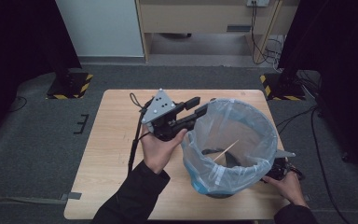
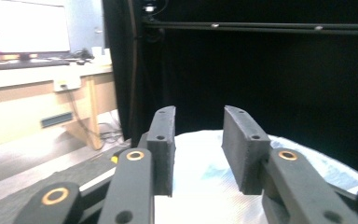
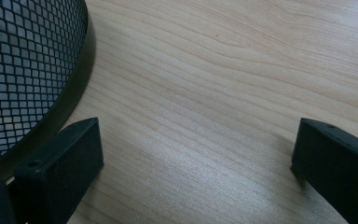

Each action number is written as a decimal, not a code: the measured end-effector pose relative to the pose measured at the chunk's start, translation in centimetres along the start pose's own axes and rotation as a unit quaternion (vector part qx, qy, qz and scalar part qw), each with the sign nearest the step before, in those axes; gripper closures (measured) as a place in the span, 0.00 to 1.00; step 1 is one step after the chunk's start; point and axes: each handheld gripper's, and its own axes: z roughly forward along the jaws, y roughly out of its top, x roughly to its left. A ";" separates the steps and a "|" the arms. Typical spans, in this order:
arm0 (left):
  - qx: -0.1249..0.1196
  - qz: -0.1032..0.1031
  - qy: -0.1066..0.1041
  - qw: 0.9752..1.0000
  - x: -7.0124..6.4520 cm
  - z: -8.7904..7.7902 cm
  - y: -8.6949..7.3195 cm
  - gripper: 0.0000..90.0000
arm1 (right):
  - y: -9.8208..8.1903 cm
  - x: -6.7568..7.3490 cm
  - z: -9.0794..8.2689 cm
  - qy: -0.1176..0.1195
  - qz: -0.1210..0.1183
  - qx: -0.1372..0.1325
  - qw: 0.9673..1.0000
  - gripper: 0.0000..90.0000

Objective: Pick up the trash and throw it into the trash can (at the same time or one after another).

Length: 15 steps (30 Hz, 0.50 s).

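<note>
We work at a pale wooden table [image 1: 121,140] set on grey carpet, with black curtains to either side and a desk at the back. Our left gripper [image 1: 199,105] hangs above the table with its tips at the far left rim of the bin bag [image 1: 242,126], a translucent bluish liner stretched over a black mesh bin [image 3: 23,70]. In the left gripper view its two black jaws stand apart with nothing between them, the white plastic of the bag just beyond and below the tips. A thin wooden stick [image 1: 226,150] leans inside the bag, off to the right of that gripper and lower down. Our right gripper [image 3: 196,163] lies low at the bin's near right side, resting by the tabletop; its jaws are spread wide over bare wood, the mesh wall and black base rim just beside its left jaw, nothing gripped.
</note>
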 end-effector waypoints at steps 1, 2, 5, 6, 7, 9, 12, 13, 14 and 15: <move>0.003 -0.001 0.008 1.000 0.5 -0.5 -0.2 0.69 | 0.0 0.0 0.0 0.000 0.000 0.000 1.000 0.02; 0.006 -0.001 0.014 1.000 0.9 -0.9 -0.4 0.68 | 0.0 0.0 0.0 0.000 0.000 0.000 1.000 0.02; 0.013 -0.004 0.031 0.999 2.0 -1.9 -1.1 0.66 | 0.0 0.0 0.0 0.000 0.000 0.000 1.000 0.02; 0.015 -0.005 0.038 0.999 2.4 -2.3 -1.4 0.65 | 0.0 0.0 0.0 0.000 0.000 0.000 1.000 0.02; 0.019 -0.007 0.045 0.999 2.8 -2.6 -1.8 0.65 | 0.0 0.0 0.0 0.000 0.000 0.000 1.000 0.02; 0.027 -0.009 0.058 0.998 3.5 -3.2 -2.4 0.63 | 0.0 0.0 0.0 0.000 0.000 0.000 1.000 0.02; 0.040 -0.017 0.079 0.996 4.7 -4.1 -3.7 0.60 | 0.0 0.0 0.0 0.000 0.000 0.000 1.000 0.02; 0.047 -0.020 0.088 0.995 5.3 -4.4 -4.4 0.60 | 0.0 0.0 0.0 0.000 0.000 0.000 1.000 0.02; 0.054 -0.022 0.095 0.994 5.7 -4.6 -5.0 0.59 | 0.0 0.0 0.0 0.000 0.000 0.000 1.000 0.02; 0.063 -0.024 0.103 0.992 6.1 -4.8 -5.6 0.58 | 0.0 0.0 0.0 0.000 0.000 0.000 1.000 0.02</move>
